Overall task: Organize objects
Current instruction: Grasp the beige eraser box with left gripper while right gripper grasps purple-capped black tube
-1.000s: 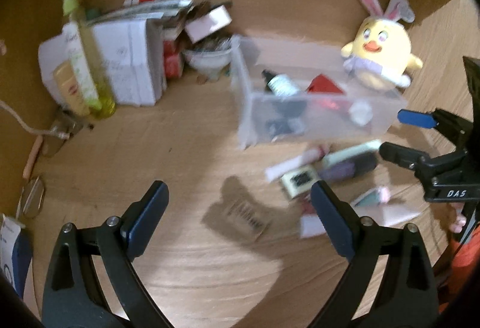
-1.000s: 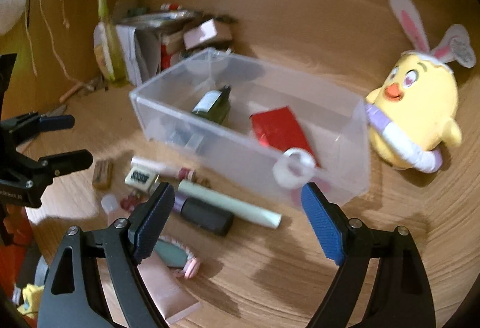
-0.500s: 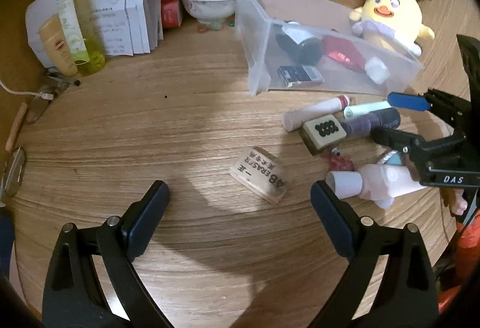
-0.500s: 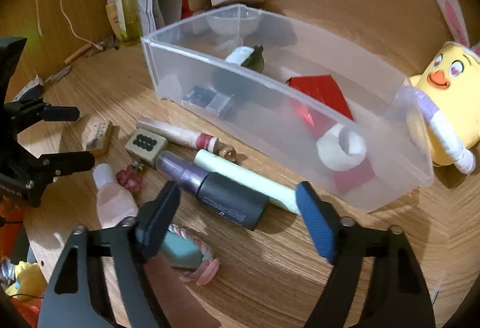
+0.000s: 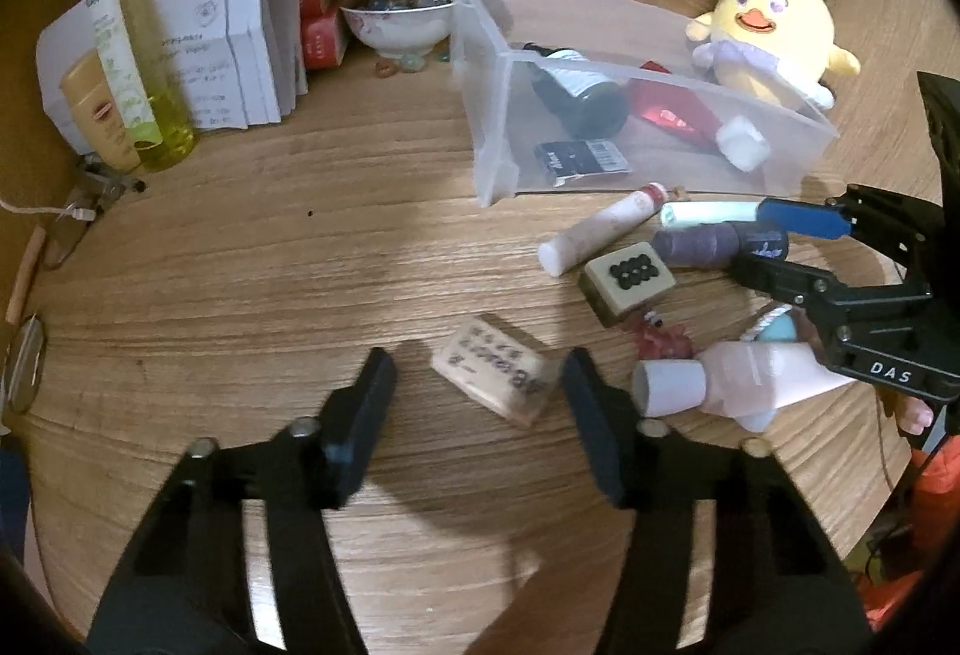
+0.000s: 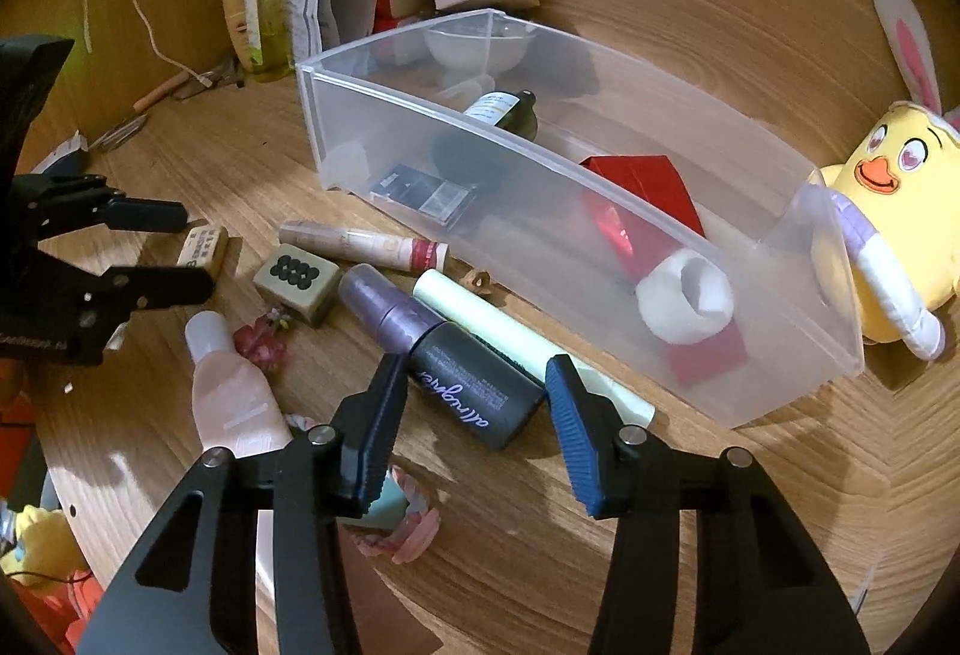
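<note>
On the wooden counter (image 5: 240, 295), both claws have dropped and are closing: left claw (image 5: 480, 391) around the tan printed eraser block (image 5: 492, 376), right claw (image 6: 474, 385) around the dark purple-capped bottle (image 6: 462, 379), neither clamped; clear plastic bin (image 6: 798, 379) waits at 1 o'clock.

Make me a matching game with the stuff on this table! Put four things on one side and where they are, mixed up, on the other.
Things:
1. roll of white tape
2. wooden stamp block
3. bowl of glass pebbles
4. yellow chick plush

Places:
A. between the left hand-held gripper's fingers
B. behind the clear plastic bin, at its far end
C. inside the clear plastic bin
D. beside the stack of papers

Pairs: 1-C, 2-A, 3-D, 4-B
</note>
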The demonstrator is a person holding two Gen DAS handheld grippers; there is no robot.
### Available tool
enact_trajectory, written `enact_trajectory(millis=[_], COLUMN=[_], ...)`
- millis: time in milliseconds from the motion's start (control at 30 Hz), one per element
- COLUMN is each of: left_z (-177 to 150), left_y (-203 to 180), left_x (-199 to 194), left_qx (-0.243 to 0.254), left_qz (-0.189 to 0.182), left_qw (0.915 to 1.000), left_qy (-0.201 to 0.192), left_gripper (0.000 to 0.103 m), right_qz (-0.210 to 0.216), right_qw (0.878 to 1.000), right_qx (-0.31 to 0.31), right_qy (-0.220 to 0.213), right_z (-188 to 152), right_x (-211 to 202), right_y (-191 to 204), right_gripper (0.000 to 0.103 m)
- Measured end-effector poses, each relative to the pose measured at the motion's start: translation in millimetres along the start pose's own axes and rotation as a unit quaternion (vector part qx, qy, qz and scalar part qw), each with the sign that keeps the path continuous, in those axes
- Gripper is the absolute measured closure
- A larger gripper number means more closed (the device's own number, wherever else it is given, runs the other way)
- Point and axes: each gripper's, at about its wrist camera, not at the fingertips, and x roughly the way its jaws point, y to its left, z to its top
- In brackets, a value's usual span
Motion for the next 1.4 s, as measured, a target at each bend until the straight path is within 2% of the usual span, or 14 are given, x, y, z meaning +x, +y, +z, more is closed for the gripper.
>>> enact_trajectory(millis=[33, 233, 300, 400, 500, 633, 767, 900, 967, 1000, 1133, 1400], left_z=[0.3, -5.5, -6.0, -4.6, -2.6, 2.4, 9.4, 16.7, 20.6, 21.7, 28.4, 41.3], left_y=[-0.6, 2.0, 3.6, 1.3, -2.1, -7.1, -13.3, -16.4, -16.9, -17.0, -16.9, -18.8], left_x=[-0.2, -5.5, -10.8, -19.8, -27.4, -35.2, -38.7, -40.6, -41.5, -41.9, -44.7, -53.9], left_qx=[0.001, -0.006, -0.012, -0.009, -0.006, -0.007, -0.004, -0.007, -0.009, -0.010, -0.013, -0.024], left_qz=[-0.002, 0.000, -0.001, 0.006, 0.005, -0.006, -0.012, -0.022, -0.027, -0.027, -0.028, -0.032], left_qw=[1.0000, 0.9999, 0.9997, 0.9993, 0.9988, 0.9981, 0.9972, 0.9961, 0.9955, 0.9953, 0.9940, 0.9913], left_qy=[0.000, -0.013, -0.021, -0.036, -0.048, -0.060, -0.073, -0.085, -0.091, -0.093, -0.104, -0.125], left_gripper=[0.059, 0.059, 0.059, 0.059, 0.059, 0.059, 0.059, 0.059, 0.059, 0.059, 0.059, 0.059], right_qz=[-0.002, -0.010, -0.010, -0.001, -0.009, 0.004, 0.015, 0.021, 0.022, 0.026, 0.020, 0.028], right_qw=[1.000, 1.000, 1.000, 1.000, 1.000, 1.000, 1.000, 0.999, 0.999, 0.999, 1.000, 0.999], right_qx=[-0.002, -0.001, 0.006, 0.014, 0.006, 0.002, -0.006, -0.014, -0.017, -0.017, -0.021, -0.014], right_qy=[-0.001, -0.007, -0.010, -0.012, -0.004, 0.009, 0.017, 0.028, 0.030, 0.030, 0.011, -0.041], right_z=[-1.1, -10.2, -12.5, -14.8, -17.7, -17.4, -8.1, -1.8, -1.9, -0.6, -1.1, 4.1], right_x=[-1.6, -10.7, -14.6, -19.6, -18.9, -16.5, -9.0, 2.9, 5.4, 5.6, -1.2, -36.4], right_y=[0.7, -4.5, -8.9, -14.0, -11.8, -9.2, -6.0, -2.2, -0.3, 0.5, 5.8, 5.9], right_gripper=[0.059, 0.059, 0.069, 0.072, 0.072, 0.071, 0.061, 0.061, 0.073, 0.075, 0.079, 0.079])
